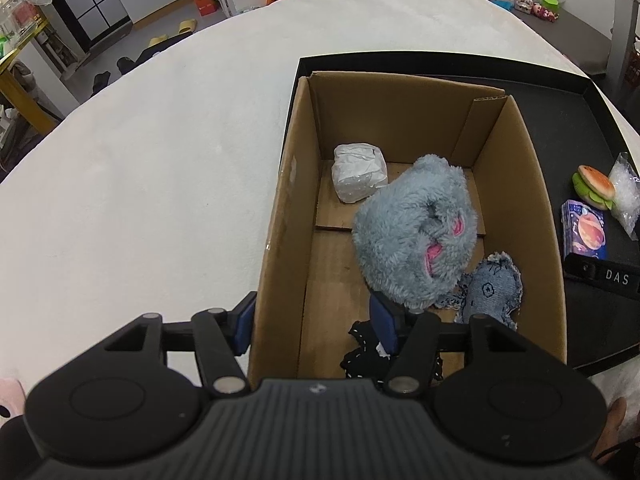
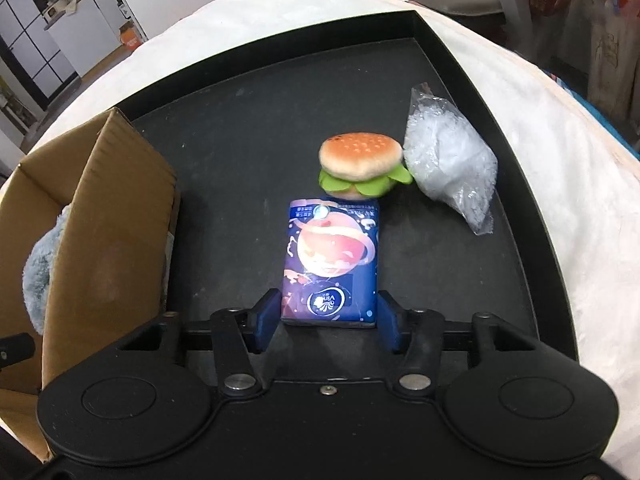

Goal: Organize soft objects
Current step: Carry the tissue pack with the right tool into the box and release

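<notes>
A cardboard box [image 1: 296,184] holds a grey-blue plush toy [image 1: 416,232], a white wrapped bundle [image 1: 359,178], a denim piece [image 1: 494,292] and a black cloth [image 1: 368,354]. My left gripper [image 1: 314,322] is open, straddling the box's left wall. On the black tray [image 2: 248,128] lie a blue tissue pack [image 2: 332,264], a plush burger [image 2: 360,164] and a clear plastic bag [image 2: 450,164]. My right gripper [image 2: 326,318] is open, with its fingers on either side of the tissue pack's near end.
The tray and box sit on a white fleece-covered surface [image 1: 160,160]. The box corner [image 2: 108,216] stands left of my right gripper. The right gripper's housing [image 1: 600,276] shows at the tray's edge in the left wrist view.
</notes>
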Action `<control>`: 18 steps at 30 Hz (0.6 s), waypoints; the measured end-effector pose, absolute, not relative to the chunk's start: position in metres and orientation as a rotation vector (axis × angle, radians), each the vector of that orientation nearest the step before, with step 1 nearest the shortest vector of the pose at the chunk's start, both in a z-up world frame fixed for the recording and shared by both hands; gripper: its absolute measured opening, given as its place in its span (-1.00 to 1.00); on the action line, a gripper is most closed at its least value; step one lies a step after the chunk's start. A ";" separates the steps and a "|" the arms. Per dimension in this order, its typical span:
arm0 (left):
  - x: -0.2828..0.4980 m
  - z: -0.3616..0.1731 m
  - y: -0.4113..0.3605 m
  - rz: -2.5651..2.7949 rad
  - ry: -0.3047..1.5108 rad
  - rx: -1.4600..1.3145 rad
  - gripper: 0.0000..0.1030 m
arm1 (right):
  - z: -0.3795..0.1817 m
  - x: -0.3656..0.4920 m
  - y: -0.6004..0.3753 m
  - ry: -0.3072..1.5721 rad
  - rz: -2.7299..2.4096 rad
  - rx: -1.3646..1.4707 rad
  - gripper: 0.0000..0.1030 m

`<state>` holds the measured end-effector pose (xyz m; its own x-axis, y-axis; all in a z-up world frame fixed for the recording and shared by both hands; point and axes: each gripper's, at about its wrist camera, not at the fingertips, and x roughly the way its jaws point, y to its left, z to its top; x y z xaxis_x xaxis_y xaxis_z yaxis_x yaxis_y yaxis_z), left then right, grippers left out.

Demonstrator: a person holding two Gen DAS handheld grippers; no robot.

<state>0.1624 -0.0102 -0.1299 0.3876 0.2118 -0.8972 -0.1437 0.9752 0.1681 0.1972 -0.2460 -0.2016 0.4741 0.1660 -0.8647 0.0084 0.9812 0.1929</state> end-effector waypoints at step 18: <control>0.155 -0.117 0.004 0.224 1.118 0.032 0.12 | -0.154 0.184 -0.238 0.963 0.218 0.243 -0.05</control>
<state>0.1550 0.0035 -0.1170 0.4174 0.1942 -0.8877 -0.1627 0.9771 0.1373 0.1842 -0.2382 -0.1544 0.5530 0.2896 -0.7813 -0.0747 0.9511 0.2997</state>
